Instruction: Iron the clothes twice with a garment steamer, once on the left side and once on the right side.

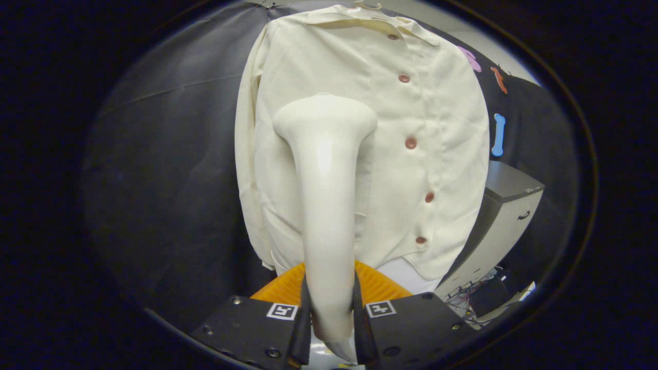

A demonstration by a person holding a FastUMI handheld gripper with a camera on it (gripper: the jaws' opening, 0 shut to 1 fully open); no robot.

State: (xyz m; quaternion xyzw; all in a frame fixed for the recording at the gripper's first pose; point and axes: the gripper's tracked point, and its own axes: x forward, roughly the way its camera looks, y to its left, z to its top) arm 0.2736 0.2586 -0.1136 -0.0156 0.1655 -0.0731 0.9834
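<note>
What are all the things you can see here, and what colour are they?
cream button-up shirt: one, cream, hanging against the black cloth wall, beyond the fingers
reddish-brown round buttons: five, reddish-brown, in a row down the shirt front
cream plastic garment steamer: one, cream, handle between the fingers, head against the shirt beside the button row
grey box cabinet: one, grey, beside the shirt's lower edge
gripper: one, both fingers pressed on the steamer handle

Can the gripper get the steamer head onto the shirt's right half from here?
Probably yes: gripper is shut on the steamer, whose head sits at the shirt; nothing lies between.
</note>
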